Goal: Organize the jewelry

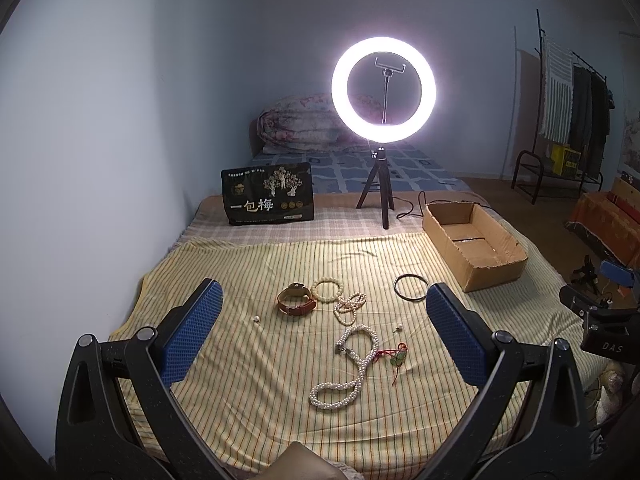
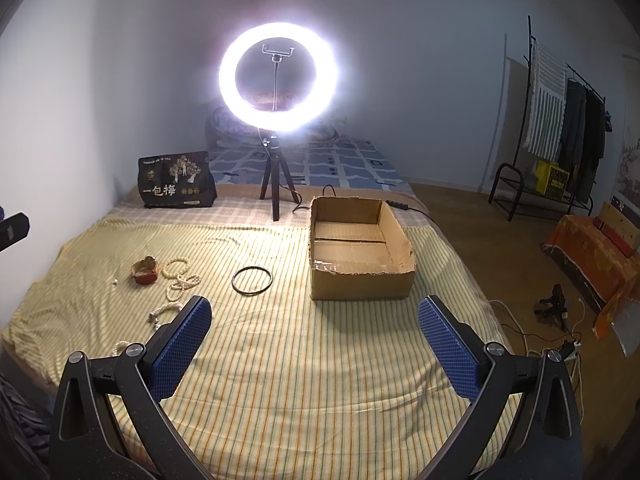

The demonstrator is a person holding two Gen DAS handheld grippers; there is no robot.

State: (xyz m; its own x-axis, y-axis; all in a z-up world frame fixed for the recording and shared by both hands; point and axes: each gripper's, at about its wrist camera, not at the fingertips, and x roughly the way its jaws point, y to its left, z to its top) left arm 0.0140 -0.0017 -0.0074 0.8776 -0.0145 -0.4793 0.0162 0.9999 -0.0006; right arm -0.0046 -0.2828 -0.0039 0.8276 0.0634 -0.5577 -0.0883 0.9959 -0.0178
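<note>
Left gripper [image 1: 324, 320]: we hold it above the striped bedspread [image 1: 248, 392], its blue pads spread wide with nothing between them, the jewelry lying ahead of it.

Small bead [image 1: 256, 319]: it sits alone at the far left of the group; light, and we judge it likely to roll or vanish into a fold.

Watch [image 1: 295, 300]: brown strap curled into a loop, touching the beaded bracelet [image 1: 328, 289]; fairly stiff, best pinched across the strap.

Thin bead strand [image 1: 350, 307]: it lies coiled just beside the bracelet; soft and limp, so it will dangle from wherever we pinch it.

Pearl rope [image 1: 352, 368]: a thick looped strand nearest the left gripper; smooth beads may slip, so we would grip across a doubled section near its metal clasp.

Red cord charm [image 1: 398, 356]: just right of the pearl rope; its green piece is too small to identify.

Black ring [image 2: 252, 281]: a thin rigid hoop lying flat between the jewelry and the box; hard to get under, so we would pinch its rim.

Cardboard box [image 2: 400, 284]: open and seemingly empty, at the right; we judge it the place to put things.

Right gripper [image 2: 316, 318]: wide apart, holding nothing, hovering over bare bedspread near the box.
</note>
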